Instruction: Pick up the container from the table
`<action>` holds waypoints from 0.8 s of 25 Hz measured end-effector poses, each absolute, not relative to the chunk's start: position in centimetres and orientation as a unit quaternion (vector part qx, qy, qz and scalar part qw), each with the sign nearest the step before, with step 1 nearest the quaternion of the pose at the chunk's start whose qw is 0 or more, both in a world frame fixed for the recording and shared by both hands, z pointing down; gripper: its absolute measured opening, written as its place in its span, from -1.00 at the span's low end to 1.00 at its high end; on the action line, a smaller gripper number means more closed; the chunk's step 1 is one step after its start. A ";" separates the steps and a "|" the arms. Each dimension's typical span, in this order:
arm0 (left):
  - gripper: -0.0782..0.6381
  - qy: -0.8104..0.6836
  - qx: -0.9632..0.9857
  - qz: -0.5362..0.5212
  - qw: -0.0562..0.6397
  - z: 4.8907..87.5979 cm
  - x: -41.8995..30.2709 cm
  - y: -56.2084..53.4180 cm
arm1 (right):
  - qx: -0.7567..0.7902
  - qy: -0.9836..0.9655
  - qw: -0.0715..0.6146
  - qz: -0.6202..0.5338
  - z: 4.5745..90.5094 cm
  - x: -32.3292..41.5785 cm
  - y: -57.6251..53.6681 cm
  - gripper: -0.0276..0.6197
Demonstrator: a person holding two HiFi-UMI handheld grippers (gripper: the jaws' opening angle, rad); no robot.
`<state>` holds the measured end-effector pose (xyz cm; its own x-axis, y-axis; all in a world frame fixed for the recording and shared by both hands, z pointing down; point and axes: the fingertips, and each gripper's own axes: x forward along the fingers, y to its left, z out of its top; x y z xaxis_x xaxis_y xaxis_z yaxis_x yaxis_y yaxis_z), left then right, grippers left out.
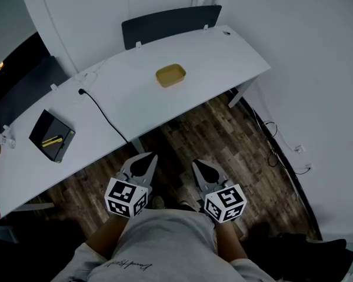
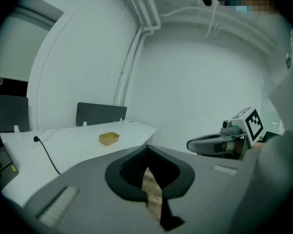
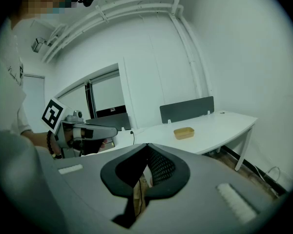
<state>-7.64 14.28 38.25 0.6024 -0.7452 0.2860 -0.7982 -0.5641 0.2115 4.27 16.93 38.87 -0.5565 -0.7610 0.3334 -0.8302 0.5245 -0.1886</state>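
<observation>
White table (image 1: 223, 57), curved, across the room. Left gripper (image 1: 146, 157) and right gripper (image 1: 198, 164) are both closed and empty. The container (image 1: 170, 75) sits on the table, well ahead between them, its long axis crosswise and neither gripper clearly nearer.

The container (image 1: 170, 75) sits alone on the counter (image 1: 223, 57) with bare white surface on every side, so a tool could reach it from the near edge, from either side or from above. Behind the container, a dark partition panel (image 1: 170, 23) stands upright along the counter's far edge and closes off that way. Well left of the container a black cable (image 1: 103, 113) trails to the near edge, and farther left lies a black box (image 1: 52, 136), both well apart from it.
</observation>
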 end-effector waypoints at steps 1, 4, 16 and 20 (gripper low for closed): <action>-0.78 -0.437 0.881 0.081 0.160 38.2 -7.8 14.2 | 0.459 -0.866 0.107 0.164 38.9 4.0 17.0 -0.87; -0.78 -0.435 0.882 0.079 0.162 38.2 -8.5 14.1 | 0.457 -0.867 0.112 0.161 38.9 3.0 17.0 -0.87; -0.78 -0.420 0.888 0.080 0.170 38.5 -9.3 13.9 | 0.450 -0.870 0.124 0.160 38.9 1.5 16.6 -0.87; -0.78 -0.420 0.888 0.078 0.170 38.5 -9.3 13.5 | 0.450 -0.869 0.126 0.161 39.2 1.5 16.3 -0.87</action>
